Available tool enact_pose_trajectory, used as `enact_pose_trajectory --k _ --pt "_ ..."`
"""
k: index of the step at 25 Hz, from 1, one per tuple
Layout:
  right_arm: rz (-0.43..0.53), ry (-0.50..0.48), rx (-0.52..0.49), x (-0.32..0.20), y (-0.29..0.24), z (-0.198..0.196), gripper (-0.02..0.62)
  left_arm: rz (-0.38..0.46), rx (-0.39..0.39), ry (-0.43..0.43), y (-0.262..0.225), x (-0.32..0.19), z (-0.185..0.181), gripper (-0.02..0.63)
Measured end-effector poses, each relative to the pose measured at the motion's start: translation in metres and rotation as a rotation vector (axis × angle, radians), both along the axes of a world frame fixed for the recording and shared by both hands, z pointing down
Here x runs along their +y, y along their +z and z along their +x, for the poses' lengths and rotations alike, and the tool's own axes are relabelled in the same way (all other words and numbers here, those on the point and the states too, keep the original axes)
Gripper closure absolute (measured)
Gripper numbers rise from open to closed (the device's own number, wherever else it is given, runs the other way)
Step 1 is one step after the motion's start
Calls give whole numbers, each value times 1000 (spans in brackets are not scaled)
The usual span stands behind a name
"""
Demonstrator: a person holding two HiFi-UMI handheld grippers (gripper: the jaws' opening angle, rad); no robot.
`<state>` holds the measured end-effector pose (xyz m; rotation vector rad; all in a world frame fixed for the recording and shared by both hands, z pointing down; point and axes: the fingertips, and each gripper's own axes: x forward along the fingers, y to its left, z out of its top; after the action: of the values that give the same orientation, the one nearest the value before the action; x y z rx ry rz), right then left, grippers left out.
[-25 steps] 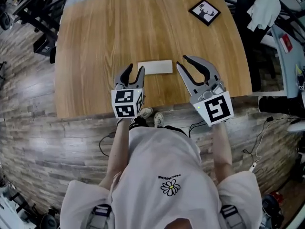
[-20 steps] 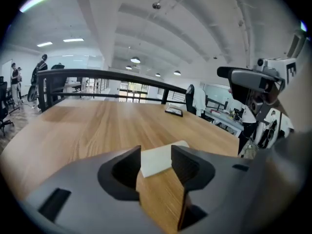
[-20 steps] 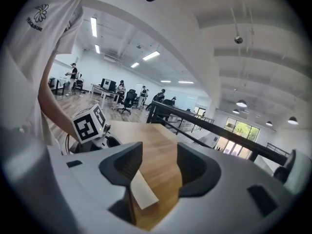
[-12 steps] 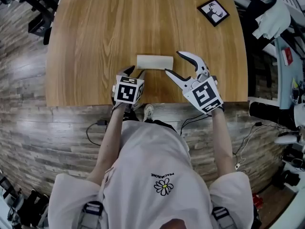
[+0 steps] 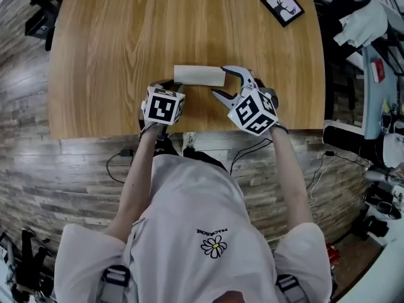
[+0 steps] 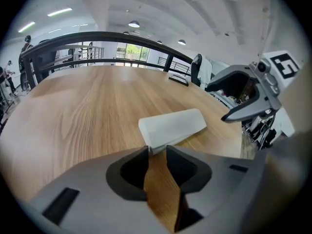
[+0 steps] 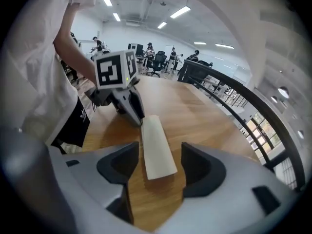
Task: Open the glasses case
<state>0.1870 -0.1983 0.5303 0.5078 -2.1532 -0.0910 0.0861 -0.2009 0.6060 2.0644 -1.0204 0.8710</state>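
left claw (image 6: 157, 149) closing, unclamped, tips at one end of the white glasses case (image 5: 199, 75) on the table (image 5: 126, 43). right claw (image 7: 160, 152) released, straddling the other end untouched.

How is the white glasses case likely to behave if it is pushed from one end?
The glasses case holds crisp edges, so probably stiff. Lying flat on the table, it should not roll. Its smooth shell might slide on the wood.

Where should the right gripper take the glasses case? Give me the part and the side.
Probably by the right short end of the glasses case, across its narrow width, coming in along its length. It lies flat on the table, and the open jaws of the right gripper straddle that end without touching.
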Motion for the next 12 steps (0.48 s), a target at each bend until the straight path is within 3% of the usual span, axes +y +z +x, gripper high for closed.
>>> enact_pose_trajectory --k 6,12 --pt "35 -78 213 -2 47 9 324 -20 13 1 0 0 1 485" --pt "25 -83 231 -6 60 6 325 -35 25 4 0 1 0 499"
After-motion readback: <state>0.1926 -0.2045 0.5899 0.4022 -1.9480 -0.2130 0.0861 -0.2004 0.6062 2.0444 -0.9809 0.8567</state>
